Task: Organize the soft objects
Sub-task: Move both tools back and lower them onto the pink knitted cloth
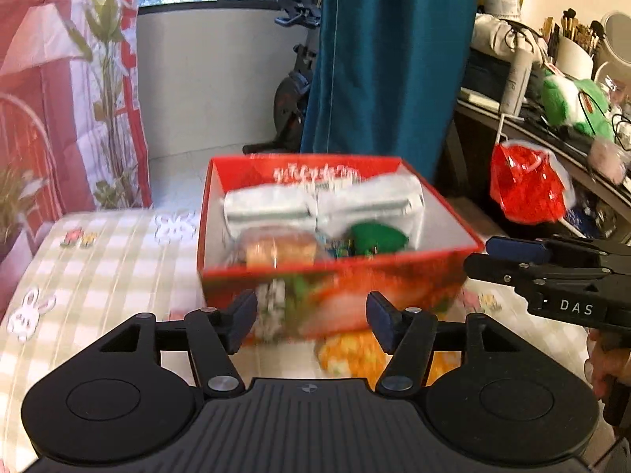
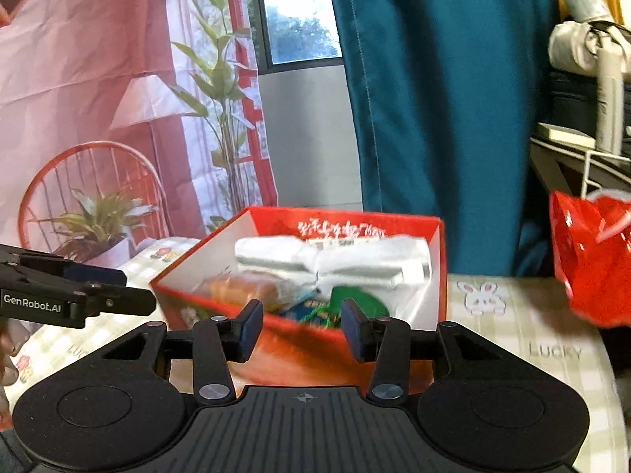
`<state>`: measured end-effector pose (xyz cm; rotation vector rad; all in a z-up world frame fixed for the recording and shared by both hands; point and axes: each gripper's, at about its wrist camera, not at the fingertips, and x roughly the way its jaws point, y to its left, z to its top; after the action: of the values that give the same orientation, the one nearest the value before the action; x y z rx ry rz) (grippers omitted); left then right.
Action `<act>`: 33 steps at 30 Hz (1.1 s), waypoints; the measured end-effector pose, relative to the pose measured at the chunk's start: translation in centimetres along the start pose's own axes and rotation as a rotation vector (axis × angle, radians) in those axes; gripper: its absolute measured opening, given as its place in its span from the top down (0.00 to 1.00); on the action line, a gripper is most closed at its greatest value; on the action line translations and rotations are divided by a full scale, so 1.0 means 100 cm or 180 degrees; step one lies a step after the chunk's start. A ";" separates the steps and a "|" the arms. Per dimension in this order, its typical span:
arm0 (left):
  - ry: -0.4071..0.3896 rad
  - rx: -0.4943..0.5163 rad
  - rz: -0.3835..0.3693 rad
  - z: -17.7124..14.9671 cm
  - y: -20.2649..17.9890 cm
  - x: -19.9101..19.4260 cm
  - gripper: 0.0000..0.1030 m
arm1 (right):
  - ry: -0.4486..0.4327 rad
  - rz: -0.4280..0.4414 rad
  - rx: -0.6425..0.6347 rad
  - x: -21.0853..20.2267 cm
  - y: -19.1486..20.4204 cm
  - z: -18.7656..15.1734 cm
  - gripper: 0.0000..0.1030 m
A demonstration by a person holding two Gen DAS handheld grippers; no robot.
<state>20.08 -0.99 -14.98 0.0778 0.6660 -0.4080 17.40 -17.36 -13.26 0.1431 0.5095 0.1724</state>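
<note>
Soft objects packed in a red box (image 1: 339, 272) on the checked tablecloth (image 1: 98, 268), seen from the left wrist: two white bundles (image 1: 323, 207) side by side at the back, a wrapped bun-like packet (image 1: 280, 250) front left, something green (image 1: 376, 238) front right, a small blue packet between them. Left gripper (image 1: 311, 321) low in front of the box's near wall, fingers spread wide, nothing between them. An orange and yellow soft thing (image 1: 351, 352) on the cloth just below the box, close to the right finger. Right gripper (image 1: 552, 272) entering from the right edge, side-on, level with the box's near right corner — cannot tell from here how its fingers stand. Red plastic bag (image 1: 526, 187) hanging off a cluttered desk beyond; teal curtain (image 1: 386, 59) behind the box.

From the right wrist: same box (image 2: 439, 276) viewed corner-on, white bundles (image 2: 335, 260) at the back, bun packet (image 2: 244, 289) left, green piece (image 2: 357, 301) just beyond the fingertips. Right gripper (image 2: 301, 329) fingers spread apart, empty, tips over the near wall of the box. Left gripper (image 2: 98, 295) at the left edge, side-on, near the box's left corner. Red bag (image 2: 591, 264) at far right — blurred. Rabbit print and the word LUCKY on the cloth beside the box.
</note>
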 end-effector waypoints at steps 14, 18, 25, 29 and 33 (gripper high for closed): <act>0.0304 -0.0285 0.0123 -0.098 0.010 -0.026 0.29 | 0.0407 0.0001 0.0124 -0.046 0.014 -0.099 0.60; 0.0402 -0.0441 0.0148 -0.113 0.016 -0.022 0.29 | 0.0581 0.0004 0.0184 -0.048 0.015 -0.120 0.60; 0.0574 -0.0480 0.0079 -0.128 0.011 -0.004 0.27 | 0.0801 -0.0049 0.0319 -0.038 0.018 -0.137 0.57; 0.0665 -0.0527 0.0059 -0.133 0.014 0.006 0.26 | 0.0953 -0.0090 0.0297 -0.029 0.020 -0.146 0.56; 0.0750 -0.0531 0.0024 -0.139 0.016 0.015 0.25 | 0.1055 -0.0129 0.0352 -0.020 0.017 -0.153 0.55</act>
<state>13.62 2.69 -26.91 -0.0307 0.9296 -0.3372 7.84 -14.70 -25.26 0.2137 0.8522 0.1285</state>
